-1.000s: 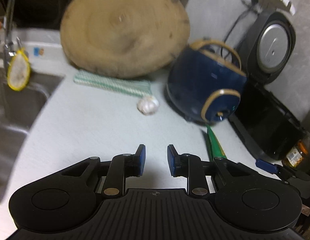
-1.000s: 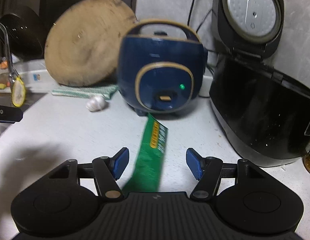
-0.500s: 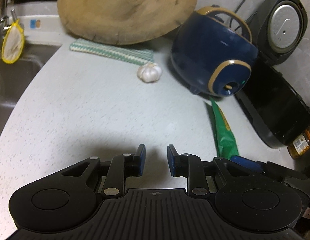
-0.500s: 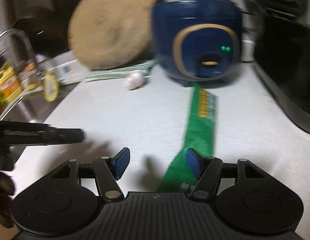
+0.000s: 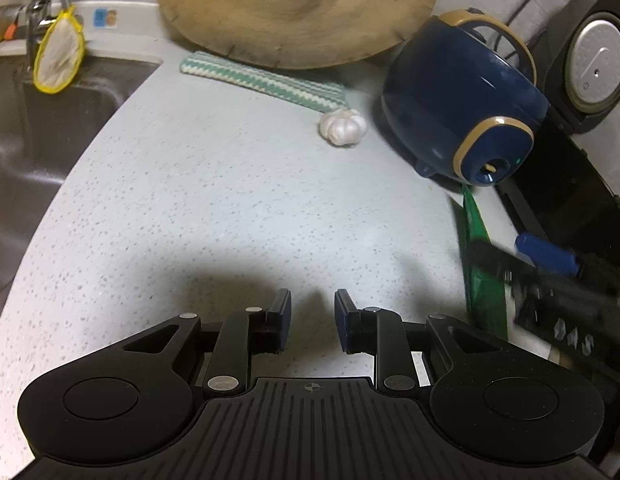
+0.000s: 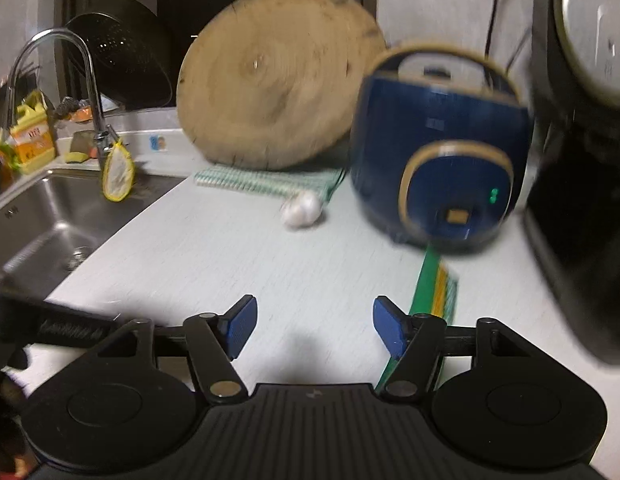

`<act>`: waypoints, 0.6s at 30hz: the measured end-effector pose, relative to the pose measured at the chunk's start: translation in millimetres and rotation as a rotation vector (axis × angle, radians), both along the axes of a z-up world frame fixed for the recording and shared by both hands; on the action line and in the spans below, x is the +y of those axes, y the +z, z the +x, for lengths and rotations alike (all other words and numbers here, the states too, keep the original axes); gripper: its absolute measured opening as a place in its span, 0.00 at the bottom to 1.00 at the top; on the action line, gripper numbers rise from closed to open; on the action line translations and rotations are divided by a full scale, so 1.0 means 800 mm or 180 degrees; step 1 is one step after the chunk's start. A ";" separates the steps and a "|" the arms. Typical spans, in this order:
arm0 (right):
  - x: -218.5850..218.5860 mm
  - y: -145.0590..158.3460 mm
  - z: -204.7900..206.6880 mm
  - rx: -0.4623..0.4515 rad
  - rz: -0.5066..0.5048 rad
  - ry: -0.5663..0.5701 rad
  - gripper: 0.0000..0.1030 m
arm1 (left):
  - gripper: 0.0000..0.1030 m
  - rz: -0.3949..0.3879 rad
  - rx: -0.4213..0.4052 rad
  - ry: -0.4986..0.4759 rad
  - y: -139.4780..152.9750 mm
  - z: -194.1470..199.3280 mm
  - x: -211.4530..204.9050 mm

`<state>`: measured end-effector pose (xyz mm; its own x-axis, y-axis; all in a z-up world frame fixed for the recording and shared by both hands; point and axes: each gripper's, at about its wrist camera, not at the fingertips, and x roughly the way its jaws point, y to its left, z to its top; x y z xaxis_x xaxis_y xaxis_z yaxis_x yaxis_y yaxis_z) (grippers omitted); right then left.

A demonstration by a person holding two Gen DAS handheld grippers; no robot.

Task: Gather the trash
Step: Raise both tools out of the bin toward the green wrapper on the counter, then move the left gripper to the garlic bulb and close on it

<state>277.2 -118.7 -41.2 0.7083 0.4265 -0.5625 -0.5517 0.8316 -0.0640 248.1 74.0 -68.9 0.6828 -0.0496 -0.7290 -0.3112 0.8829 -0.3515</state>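
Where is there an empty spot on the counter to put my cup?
The widest bare patch of counter lies between the sink, the striped cloth and the garlic. The right side is crowded: blue cooker, black cooker and green wrapper.

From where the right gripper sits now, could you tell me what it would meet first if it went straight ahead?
Probably the garlic bulb, which lies nearly dead ahead of the right gripper on bare countertop. The green wrapper sits off to its right. The blurred frame leaves depth uncertain.
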 end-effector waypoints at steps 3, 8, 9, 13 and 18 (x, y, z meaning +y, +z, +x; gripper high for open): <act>0.009 0.002 0.015 -0.0101 -0.0109 -0.0014 0.67 | 0.26 -0.0014 -0.0005 0.0065 -0.001 -0.003 0.005; 0.021 0.008 0.036 -0.0222 -0.0135 0.0161 0.67 | 0.26 0.0001 0.0001 0.0193 0.004 -0.003 0.010; 0.024 0.009 0.039 -0.0266 -0.0140 0.0220 0.67 | 0.26 0.0010 -0.0032 0.0216 0.008 -0.006 0.010; 0.051 0.012 0.056 -0.0470 -0.0186 0.0432 0.69 | 0.26 0.0159 -0.0121 0.0286 0.021 -0.017 0.009; 0.106 0.004 0.099 -0.0399 -0.0286 0.0661 0.70 | 0.26 0.0195 -0.0138 0.0487 0.029 -0.032 0.015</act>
<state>356.5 -33.9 -38.0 0.6773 0.5224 -0.5180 -0.6931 0.6892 -0.2112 222.6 86.4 -45.9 0.7098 0.1009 -0.6972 -0.4294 0.8465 -0.3146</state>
